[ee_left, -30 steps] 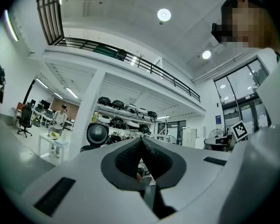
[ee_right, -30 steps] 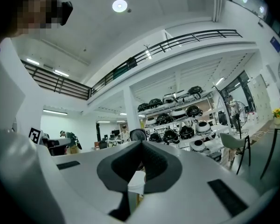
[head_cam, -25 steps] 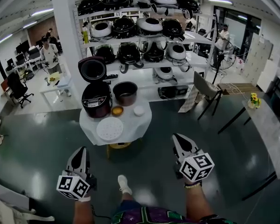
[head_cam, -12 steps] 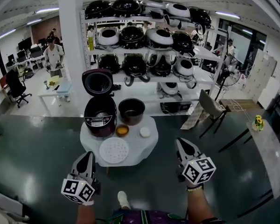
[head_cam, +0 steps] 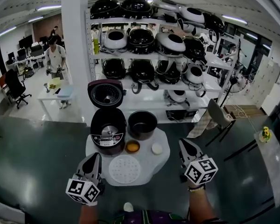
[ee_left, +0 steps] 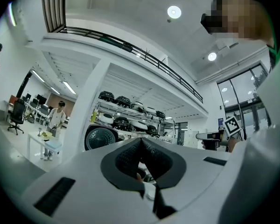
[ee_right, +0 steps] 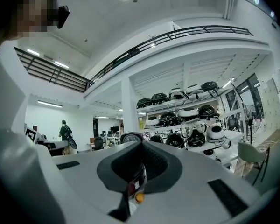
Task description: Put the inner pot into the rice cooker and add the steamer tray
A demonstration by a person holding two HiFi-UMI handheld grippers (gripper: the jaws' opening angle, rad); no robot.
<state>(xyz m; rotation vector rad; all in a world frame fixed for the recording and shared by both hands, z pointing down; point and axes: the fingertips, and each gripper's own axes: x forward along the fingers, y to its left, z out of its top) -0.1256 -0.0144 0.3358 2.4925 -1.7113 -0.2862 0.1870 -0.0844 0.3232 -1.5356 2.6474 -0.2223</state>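
The tabletop (head_cam: 151,166) now lies nearer than a second ago, and both tongs have come forward to its near edge. The left tongs (head_cam: 96,156) are pressed together with nothing between them, at the near left corner. The right tongs (head_cam: 183,143) are likewise together and empty, just off the right edge.

The rice cooker (head_cam: 108,134) stands at the far left edge with its lid (head_cam: 106,94) raised. The inner pot (head_cam: 142,123) sits upright beside it at the far edge. The white steamer tray (head_cam: 124,169) lies flat at the near edge, between the two tongs. A small orange dish (head_cam: 132,147) and a small white dish (head_cam: 157,148) sit mid-tabletop. Shelves (head_cam: 149,41) of cookers stand behind.
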